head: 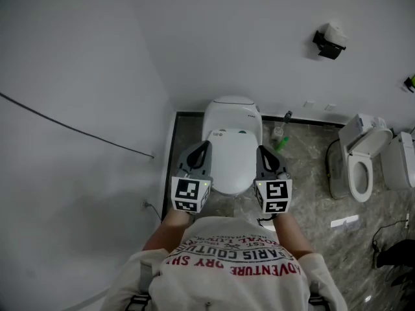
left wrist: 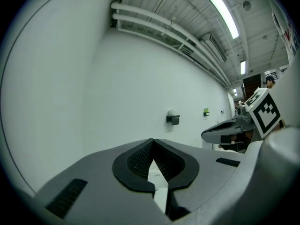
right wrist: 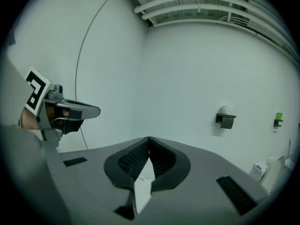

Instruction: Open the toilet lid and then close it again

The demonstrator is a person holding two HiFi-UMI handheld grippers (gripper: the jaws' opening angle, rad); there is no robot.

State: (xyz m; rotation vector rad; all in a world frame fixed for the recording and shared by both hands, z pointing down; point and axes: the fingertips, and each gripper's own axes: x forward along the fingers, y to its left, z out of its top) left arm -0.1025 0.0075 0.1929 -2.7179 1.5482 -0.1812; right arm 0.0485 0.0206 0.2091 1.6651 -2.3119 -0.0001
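Lid [head: 228,161] lies down between left claw [head: 202,146] and right claw [head: 264,150]. Both claws pinched together, empty. Either nothing started or all done; can't tell which.

A second toilet [head: 360,166] stands near a wall-mounted paper holder [head: 329,43].

Plain white walls [head: 78,57], left and far, meeting in corner. Thin black cable [head: 71,129] sags across left wall; small socket [head: 145,205] low on same wall. Floor [head: 311,173] grey marbled tile, dark skirting along far edge. Black paper holder [head: 329,42] with white roll mounted on far wall, right. Second toilet [head: 360,167] at right, lid raised. Green bottle [head: 281,142] on floor near far wall. Overhead: white ceiling pipes [left wrist: 164,27], lit tube light [left wrist: 225,13].
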